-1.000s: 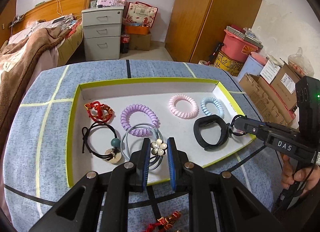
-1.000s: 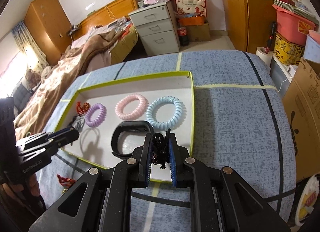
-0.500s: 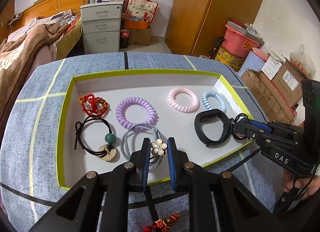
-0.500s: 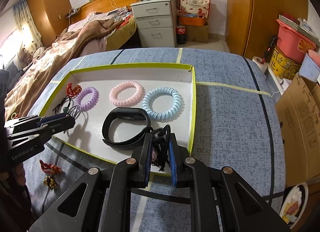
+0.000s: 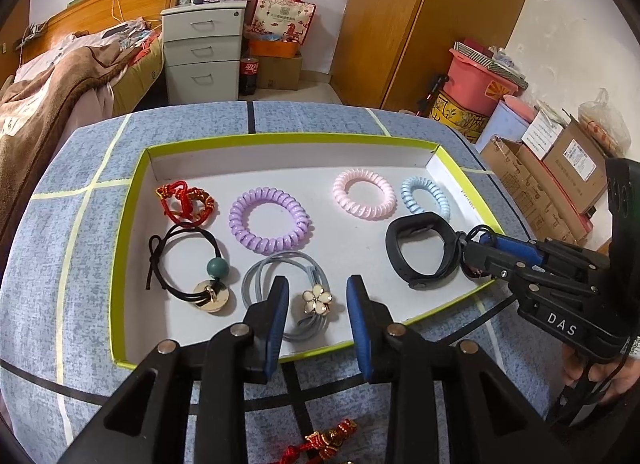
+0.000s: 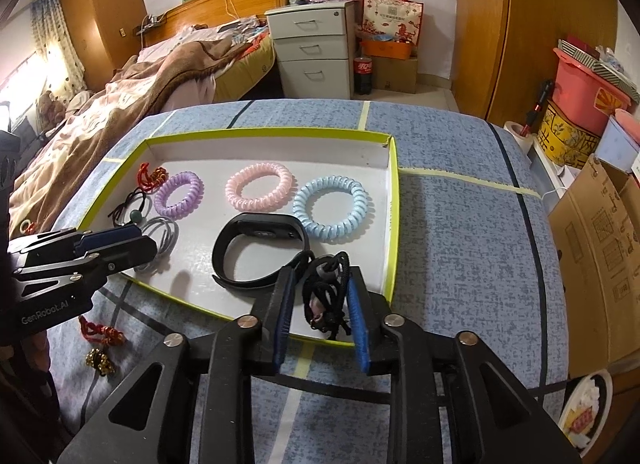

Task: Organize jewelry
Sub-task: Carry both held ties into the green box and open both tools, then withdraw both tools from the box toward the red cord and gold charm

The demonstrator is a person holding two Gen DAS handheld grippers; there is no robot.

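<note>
A white tray with a yellow-green rim [image 5: 124,256] [image 6: 394,224] lies on the blue table. My left gripper [image 5: 318,306] is open around a grey hair tie with a white flower [image 5: 316,300], which rests on the tray floor. My right gripper [image 6: 320,306] is open too, and a black cord hair tie [image 6: 326,290] sits between its fingers over the tray's near right corner. In the tray lie a black wristband [image 5: 420,250], purple [image 5: 268,220], pink [image 5: 364,194] and blue [image 5: 426,196] coil ties, a red knot bracelet [image 5: 184,202] and a black tie with a green bead [image 5: 188,264].
A red and gold knot ornament [image 5: 320,444] [image 6: 98,338] lies on the table outside the tray's near edge. A bed [image 6: 132,92], a drawer unit [image 6: 312,52], a wardrobe and cardboard boxes [image 6: 600,232] stand around the table.
Both grippers have opened. The left one let go of the grey flower tie on the tray. The right one loosened around the black cord tie.
</note>
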